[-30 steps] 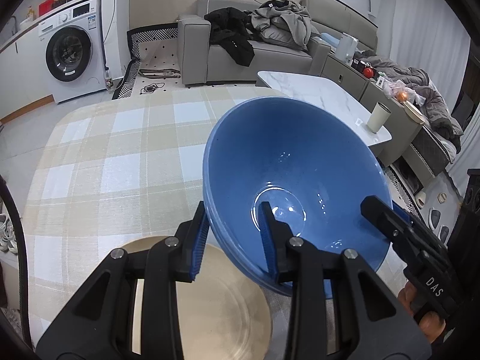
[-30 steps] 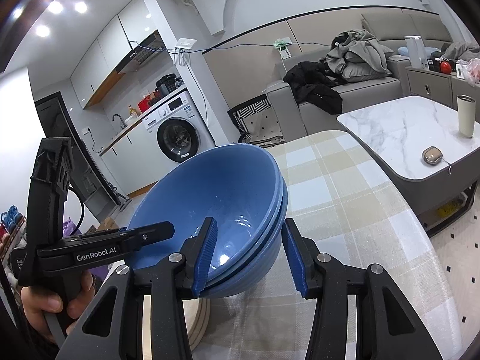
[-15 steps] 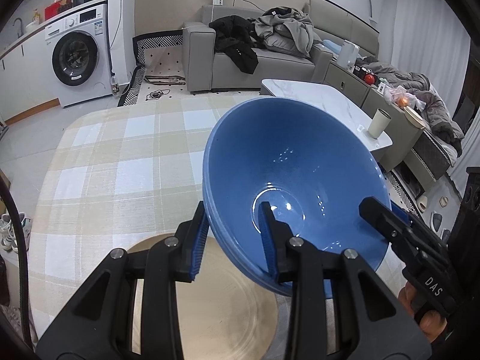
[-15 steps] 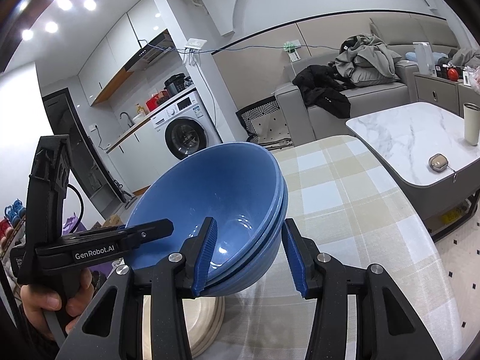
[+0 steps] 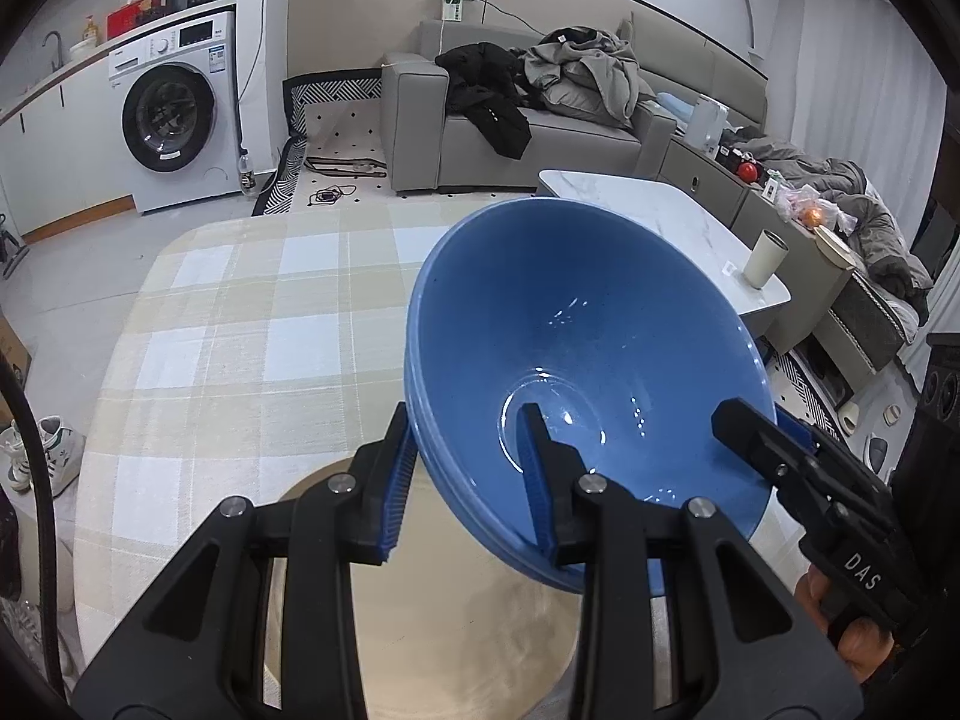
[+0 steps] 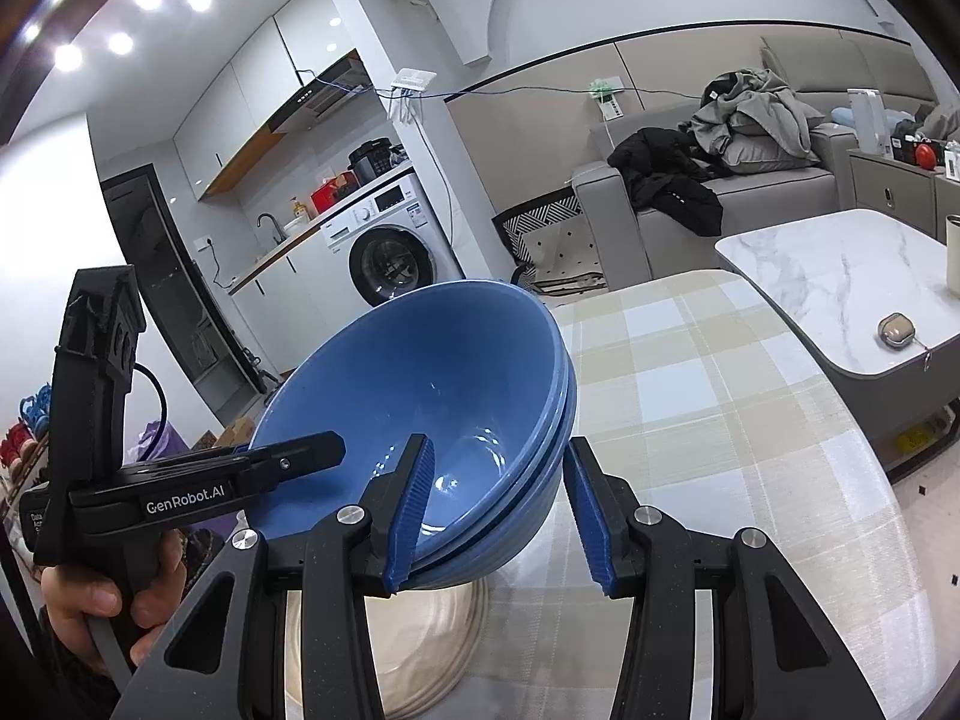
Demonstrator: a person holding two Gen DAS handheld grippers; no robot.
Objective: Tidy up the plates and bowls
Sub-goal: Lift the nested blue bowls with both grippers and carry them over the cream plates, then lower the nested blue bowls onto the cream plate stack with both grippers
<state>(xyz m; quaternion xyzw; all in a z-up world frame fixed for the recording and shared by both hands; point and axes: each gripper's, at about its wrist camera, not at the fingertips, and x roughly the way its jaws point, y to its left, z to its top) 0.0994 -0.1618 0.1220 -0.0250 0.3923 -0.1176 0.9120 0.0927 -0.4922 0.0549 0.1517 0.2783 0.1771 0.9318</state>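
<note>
Evidently both grippers are sharing the load: the left gripper (image 5: 465, 468) and right gripper (image 6: 495, 510) are each pinching opposite rims of the stacked blue bowls (image 5: 576, 348), tilting them above the beige plates (image 5: 456, 618) on the checked table (image 5: 240, 324).

Two handheld grippers: left gripper (image 5: 465, 480) and right gripper (image 6: 495, 510), each of matte black plastic with triangular cut-out arms, silver round screws, and ribbed blue pads (image 6: 591, 510) on the jaws; white "GenRobot.AI" lettering on the left, "DAS" on the right; black cable (image 6: 153, 384) behind the left one.
</note>
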